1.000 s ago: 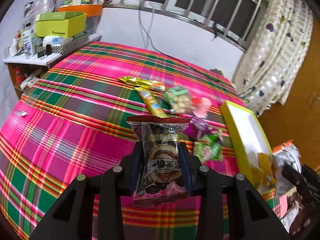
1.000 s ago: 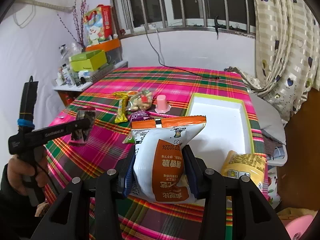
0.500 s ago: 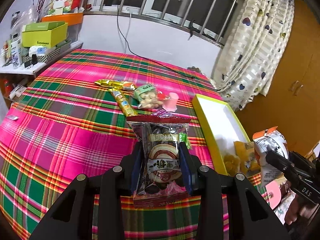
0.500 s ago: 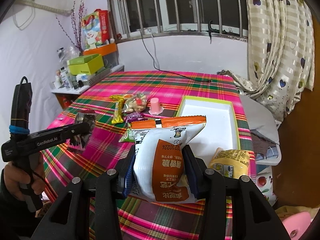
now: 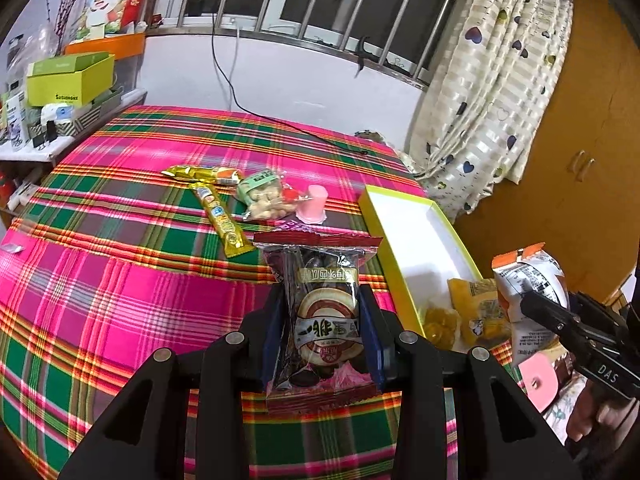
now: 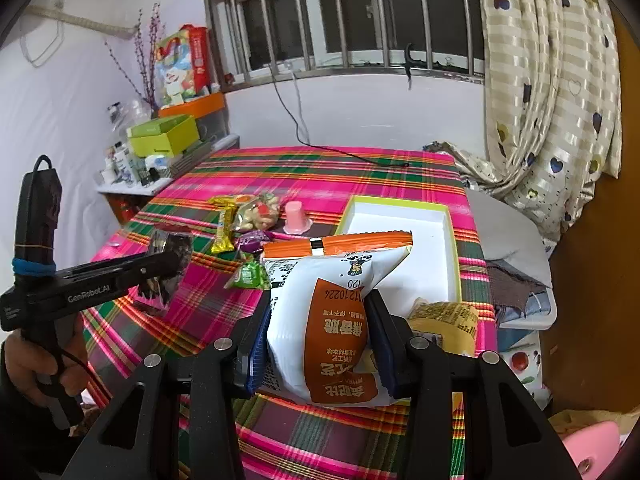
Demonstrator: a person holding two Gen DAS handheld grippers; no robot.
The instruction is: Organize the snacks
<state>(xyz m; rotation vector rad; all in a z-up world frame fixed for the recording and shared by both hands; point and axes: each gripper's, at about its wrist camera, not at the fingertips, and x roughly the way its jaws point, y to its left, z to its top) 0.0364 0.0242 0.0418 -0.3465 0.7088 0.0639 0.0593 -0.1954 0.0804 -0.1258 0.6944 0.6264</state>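
Two snacks are held at once. The left gripper (image 5: 325, 322) is clamped on a dark cookie packet (image 5: 320, 312), which is pinched upright between its fingers above the plaid-covered bench (image 5: 120, 280). The right gripper (image 6: 318, 340) is clamped on a white-and-orange chip bag (image 6: 332, 312), held just beside the near end of the yellow-rimmed box (image 6: 450, 240).

The step in hand is judged to be the carrying of both picked items toward the box, where snacks are being gathered. A yellow packet (image 6: 444, 318) is seen at the box's near end, and in the left view yellow-wrapped pieces (image 5: 460, 312) lie there too; most of the white floor of the box is bare.

Several snacks remain on the bench, well apart from the box: two long yellow bars (image 5: 218, 216), a clear bag of puffs (image 5: 262, 196), a pink jelly cup (image 5: 314, 204), a purple candy (image 6: 254, 238) and a green candy (image 6: 248, 274). The task is therefore judged to be far from complete.

For the next move, the chip bag is expected to be lowered over the bare part of the box and released only once it is within the rim. The cookie packet must then be carried rightward across the bench to the box, and room must be left between the two grippers so that they are not knocked together over the rim.
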